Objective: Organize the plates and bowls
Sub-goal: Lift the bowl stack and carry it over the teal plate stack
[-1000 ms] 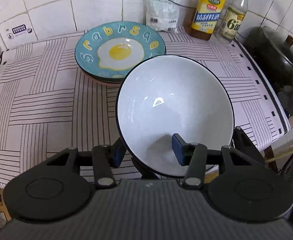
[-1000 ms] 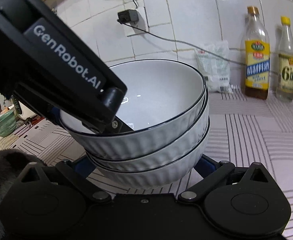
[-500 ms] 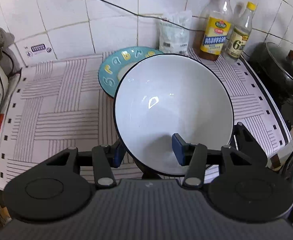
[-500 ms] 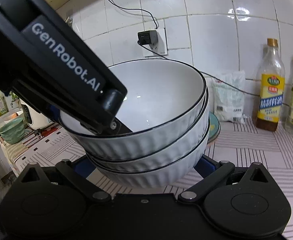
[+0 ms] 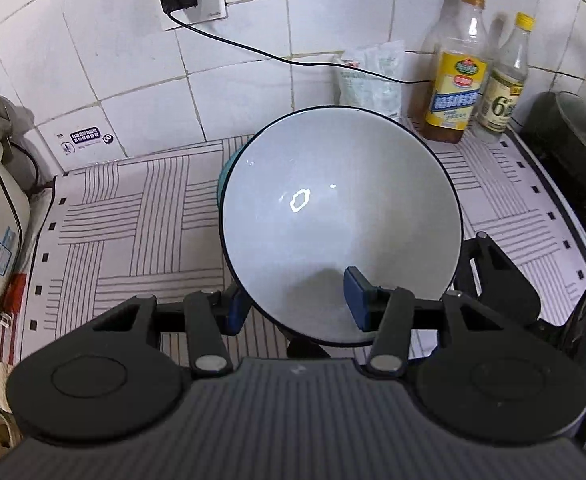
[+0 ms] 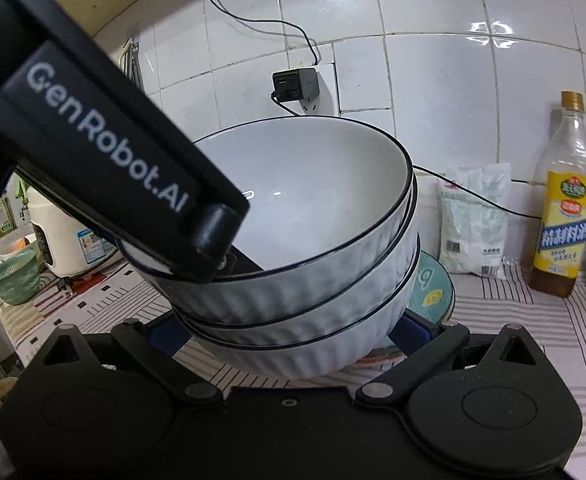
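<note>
Three white bowls (image 6: 305, 280) sit nested in a stack, low in the centre of my right wrist view, and both my tools are on them. My left gripper (image 5: 295, 300) pinches the near rim of the top bowl (image 5: 341, 216), one blue pad inside the wall and one outside. My right gripper (image 6: 289, 330) cradles the bottom bowl, its blue pads against either side of the ribbed wall; I judge it clamped on the stack, though the contact itself is partly hidden.

The stack looks held clear of the striped cloth (image 5: 133, 224), tilted slightly. To do this well, I should keep both grips firm, level the stack, and bring it down slowly so the glazed bowls do not slide on one another. A rim pinch alone would be a weak hold.

Just behind the bowls, a teal plate (image 6: 433, 284) peeks out at centre right of the right view; it is probably the spot to avoid or aim for, I cannot tell which. Further back, at the right, stand two bottles (image 5: 457, 80), a white packet (image 6: 473, 220) and, at the right edge of the left view, a dark pot (image 5: 573, 136). A black cable (image 5: 273, 54) runs across the tiles; a rice cooker (image 6: 65, 236) sits at the left.
</note>
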A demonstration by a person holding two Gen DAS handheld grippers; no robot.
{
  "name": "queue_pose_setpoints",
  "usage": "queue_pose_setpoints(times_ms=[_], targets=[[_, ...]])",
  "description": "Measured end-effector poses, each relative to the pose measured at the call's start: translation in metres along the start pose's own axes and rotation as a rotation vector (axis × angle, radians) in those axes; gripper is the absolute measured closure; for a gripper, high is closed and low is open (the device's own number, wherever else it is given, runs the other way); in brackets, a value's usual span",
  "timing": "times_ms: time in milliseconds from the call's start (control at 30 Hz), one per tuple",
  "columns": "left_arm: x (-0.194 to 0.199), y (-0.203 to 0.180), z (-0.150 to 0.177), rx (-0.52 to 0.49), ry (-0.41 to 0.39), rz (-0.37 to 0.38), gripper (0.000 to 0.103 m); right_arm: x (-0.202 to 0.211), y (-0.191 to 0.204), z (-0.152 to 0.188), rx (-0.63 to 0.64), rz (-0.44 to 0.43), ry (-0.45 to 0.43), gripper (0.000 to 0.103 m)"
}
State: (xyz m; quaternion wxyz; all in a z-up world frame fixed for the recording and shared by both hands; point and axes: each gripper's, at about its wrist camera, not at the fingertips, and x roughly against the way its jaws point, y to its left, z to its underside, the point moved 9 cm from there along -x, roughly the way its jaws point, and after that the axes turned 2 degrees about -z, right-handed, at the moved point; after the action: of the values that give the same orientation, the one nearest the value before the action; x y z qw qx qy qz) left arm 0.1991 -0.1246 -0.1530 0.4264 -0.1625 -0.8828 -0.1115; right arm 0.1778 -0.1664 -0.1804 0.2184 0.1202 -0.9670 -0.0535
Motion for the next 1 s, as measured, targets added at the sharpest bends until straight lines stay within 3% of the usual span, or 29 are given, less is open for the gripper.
queue_pose_setpoints(times_ms=[567,1000], targets=[[-0.075,0.023,-0.064,-0.006,0.025,0.017,0.056,-0.078,-0.027,-0.023,-0.033,0.017,0.009,0.0],[-0.126,0.017,-0.059,0.001,0.099,0.051,0.058,-0.113,-0.053,0.001,-0.095,0.047,0.097,0.0]])
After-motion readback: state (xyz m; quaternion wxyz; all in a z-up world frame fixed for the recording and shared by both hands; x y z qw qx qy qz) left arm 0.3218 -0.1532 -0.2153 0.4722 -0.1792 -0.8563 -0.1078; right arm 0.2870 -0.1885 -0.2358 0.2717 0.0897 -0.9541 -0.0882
